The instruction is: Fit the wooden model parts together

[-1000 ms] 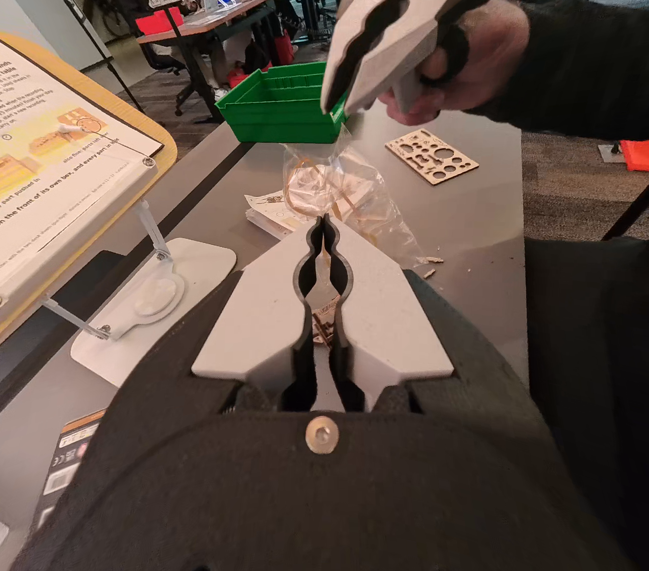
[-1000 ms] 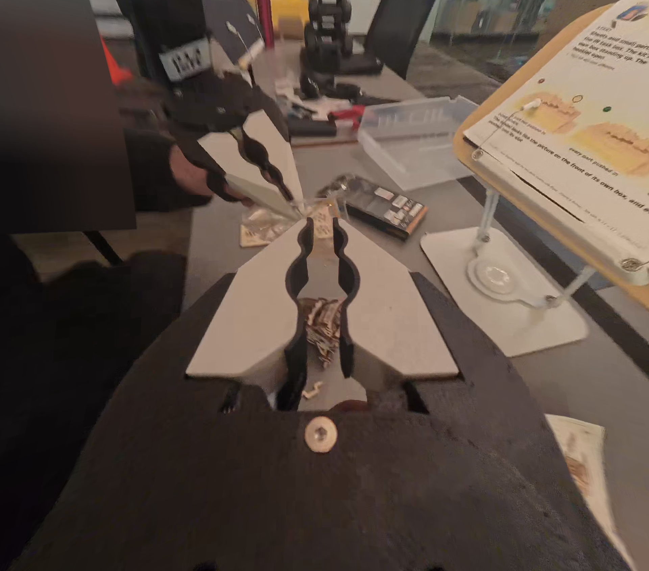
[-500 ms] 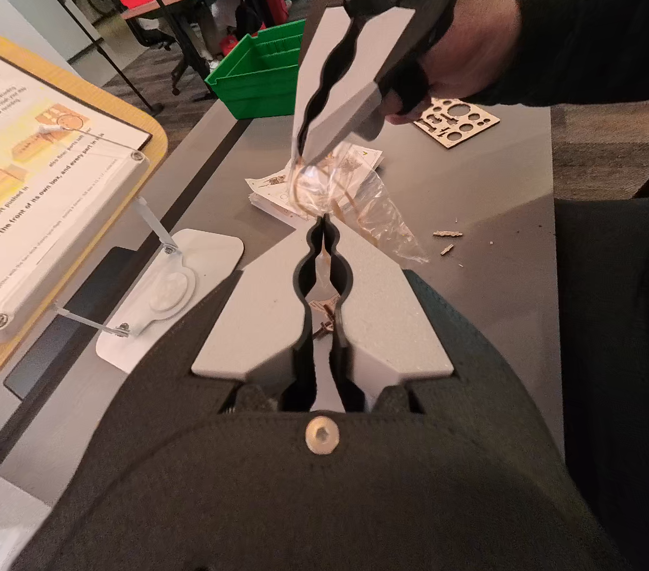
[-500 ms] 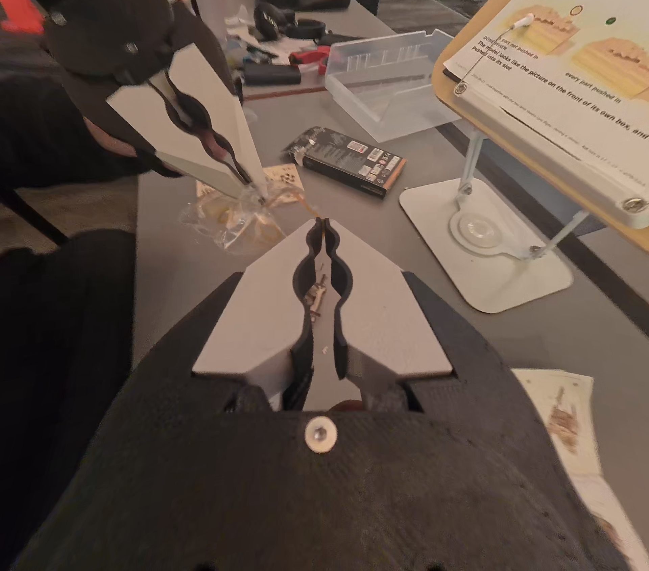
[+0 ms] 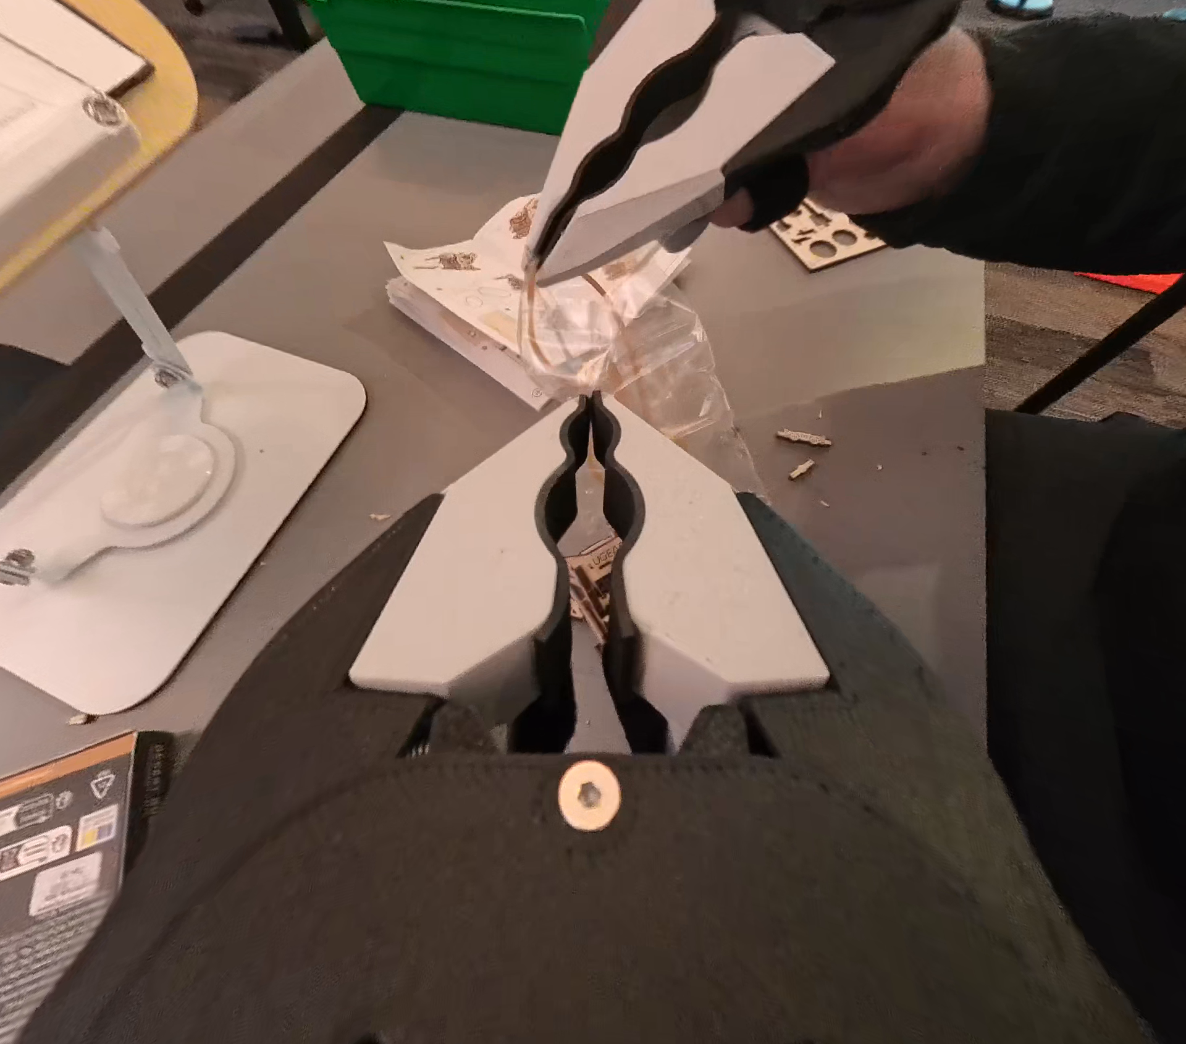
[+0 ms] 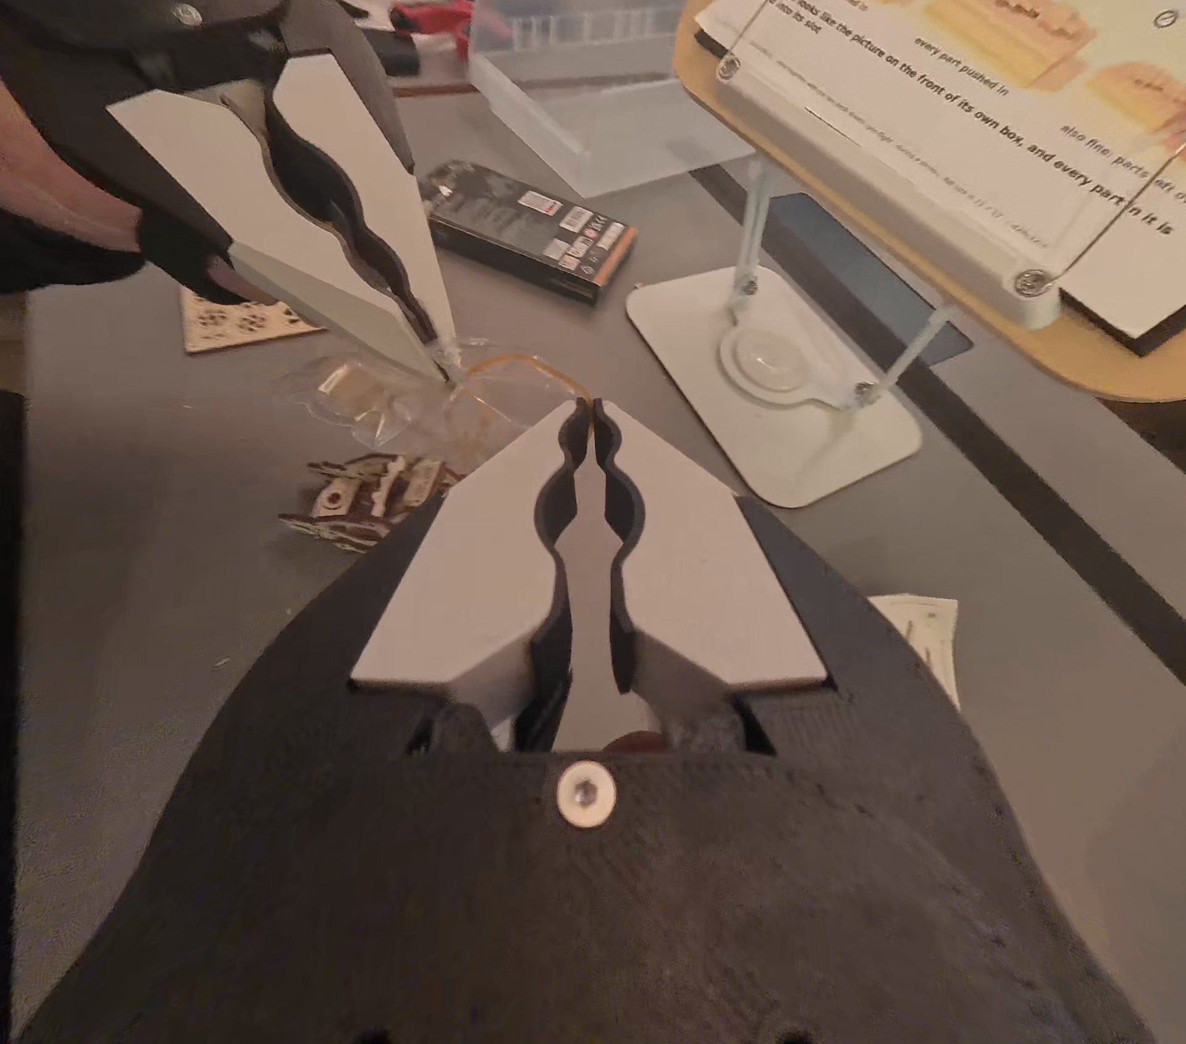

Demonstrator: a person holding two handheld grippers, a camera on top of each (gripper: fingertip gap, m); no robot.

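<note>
Grey tabletop (image 5: 834, 346) carries one clear plastic bag (image 5: 616, 346), pinched at opposite ends by my two grippers: my left gripper (image 5: 590, 403) clenched on one edge, my right gripper (image 6: 589, 405) clenched on the other. Only the right wrist view shows the loose wooden parts (image 6: 366, 496) heaped beside the bag; only the left shows one green bin (image 5: 462, 31).

Green bin (image 5: 462, 31); clear bag (image 5: 642, 358); grey table (image 5: 834, 320)
</note>
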